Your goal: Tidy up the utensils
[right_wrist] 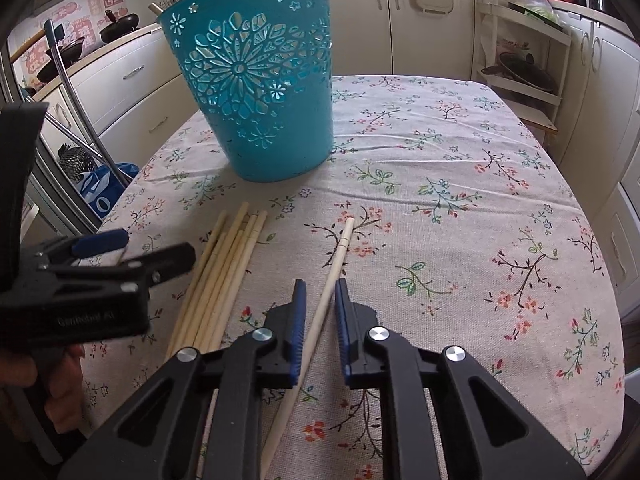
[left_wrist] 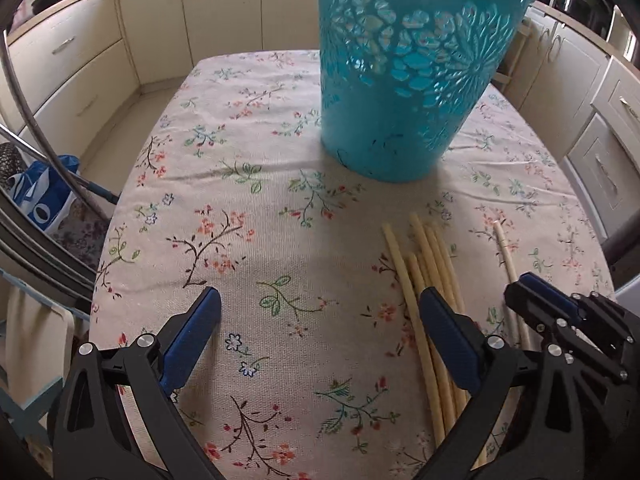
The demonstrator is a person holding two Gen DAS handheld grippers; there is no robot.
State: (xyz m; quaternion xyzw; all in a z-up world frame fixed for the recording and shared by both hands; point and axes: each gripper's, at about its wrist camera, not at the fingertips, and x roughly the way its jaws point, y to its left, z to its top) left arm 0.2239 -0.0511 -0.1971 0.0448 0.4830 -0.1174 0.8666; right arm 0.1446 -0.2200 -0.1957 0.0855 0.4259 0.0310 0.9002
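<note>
A teal perforated bucket [left_wrist: 404,80] stands on the floral tablecloth [left_wrist: 256,208]; it also shows in the right wrist view [right_wrist: 272,92]. Several pale chopsticks [left_wrist: 428,276] lie in a bundle in front of it, seen too in the right wrist view [right_wrist: 224,272]. One single chopstick [right_wrist: 336,264] lies apart to their right. My right gripper [right_wrist: 321,286] is open, its jaws on either side of that single chopstick, not closed on it. My left gripper [left_wrist: 320,300] is wide open and empty, low over the cloth just left of the bundle.
The table edge drops off to the left, where a blue bag [left_wrist: 44,196] and metal chair tubes [left_wrist: 24,104] stand. Cream kitchen cabinets [right_wrist: 432,20] surround the table. A shelf rack [right_wrist: 524,64] stands at the far right corner.
</note>
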